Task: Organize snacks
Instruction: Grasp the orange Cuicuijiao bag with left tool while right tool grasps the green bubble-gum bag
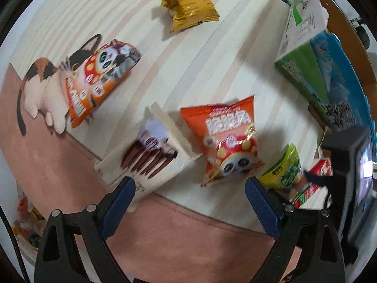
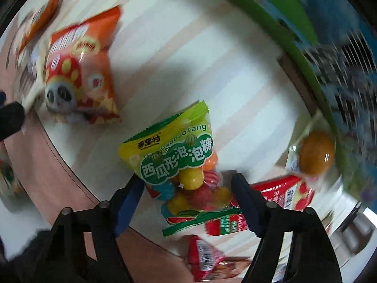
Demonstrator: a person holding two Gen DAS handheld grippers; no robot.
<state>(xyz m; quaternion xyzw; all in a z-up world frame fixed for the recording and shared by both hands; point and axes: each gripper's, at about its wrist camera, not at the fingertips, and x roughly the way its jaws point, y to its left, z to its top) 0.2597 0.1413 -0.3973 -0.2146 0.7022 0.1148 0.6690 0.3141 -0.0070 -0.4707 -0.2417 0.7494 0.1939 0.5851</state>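
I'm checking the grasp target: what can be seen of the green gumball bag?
The green gumball bag is a soft plastic pouch with a yellow-green top, white lettering and a clear lower half showing coloured balls. It lies flat on the striped table, overlapping a red packet, between the right hand-held gripper's open fingers.

I saw the gum bag lying on the worktop, the panda bag to its left, the egg pack right, a box behind.
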